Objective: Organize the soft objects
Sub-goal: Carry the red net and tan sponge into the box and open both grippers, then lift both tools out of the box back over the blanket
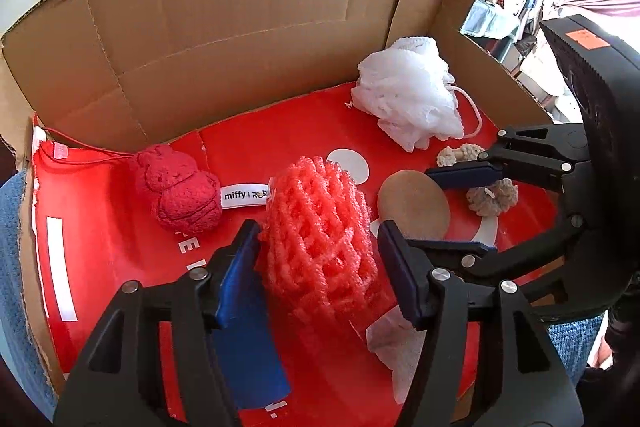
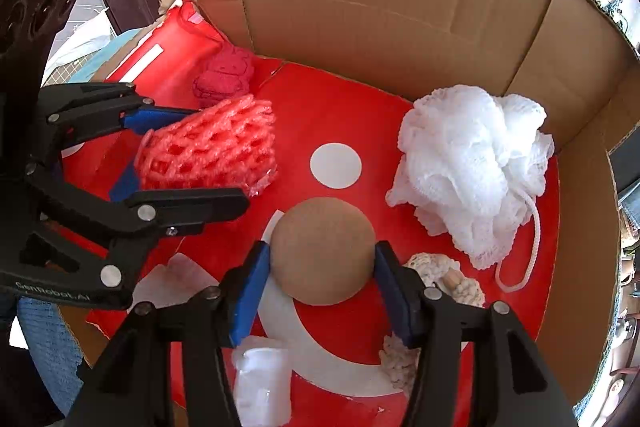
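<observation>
Your left hand-held gripper straddles the pink foam net, which rests on the red liner of the cardboard box. The left blue pad seems to brush the net's edge and the right pad stands just clear of it, so the net looks released rather than squeezed; the net's lower end is hidden behind the gripper's fingers. From the right wrist view the same gripper appears side-on, and its near finger covers the bottom of the net.

Your right hand-held gripper has the tan cork-like ball between its pads. Both pads sit right at the ball's sides, but you cannot tell whether they press or merely touch it. In the left wrist view the ball is partly covered by both grippers.

The red bunny-shaped sponge lies near the back left, its tag half hidden by the net. The white mesh pouf sits toward the box's right wall, its cord looping forward. A cream crocheted piece is mostly hidden behind the right gripper's finger, so its shape is hard to make out. A translucent white object at the near edge is cut off and blurred. Blue cloth shows outside the box, cropped by the frame.
</observation>
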### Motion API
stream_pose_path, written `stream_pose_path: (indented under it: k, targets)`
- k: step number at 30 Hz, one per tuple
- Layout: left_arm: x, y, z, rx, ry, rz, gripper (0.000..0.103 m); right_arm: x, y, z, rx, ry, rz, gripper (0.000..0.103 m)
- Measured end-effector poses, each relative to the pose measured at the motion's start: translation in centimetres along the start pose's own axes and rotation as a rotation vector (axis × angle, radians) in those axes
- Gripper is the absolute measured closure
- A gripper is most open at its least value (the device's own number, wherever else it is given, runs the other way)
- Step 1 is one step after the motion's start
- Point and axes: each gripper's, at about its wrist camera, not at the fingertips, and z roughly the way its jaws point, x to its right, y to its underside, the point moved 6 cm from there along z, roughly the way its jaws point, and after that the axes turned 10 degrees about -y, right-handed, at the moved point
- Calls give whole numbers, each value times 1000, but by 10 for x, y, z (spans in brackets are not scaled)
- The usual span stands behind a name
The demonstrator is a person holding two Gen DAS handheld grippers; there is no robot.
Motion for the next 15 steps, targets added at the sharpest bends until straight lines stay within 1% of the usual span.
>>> stream_pose_path:
  k: [2,5,9,13,15]
  targets:
    - [-1,0,-1,5,-4,-2,38,0,0,0,-1,0,-1,44]
    - [-2,0,-2,14,-3,-6,38,0,0,-1,0,0,-3,42]
    - [-3,1,-2,18,-10,-9,38,0,1,-2,4,8,-7,41]
    - [-5,0,-5,30,-15,-23,38,0,3,-7,13,17,-8,37]
    - [-7,-1,-10,43,-12,-34,32,0,4,-12,24,17,-8,37]
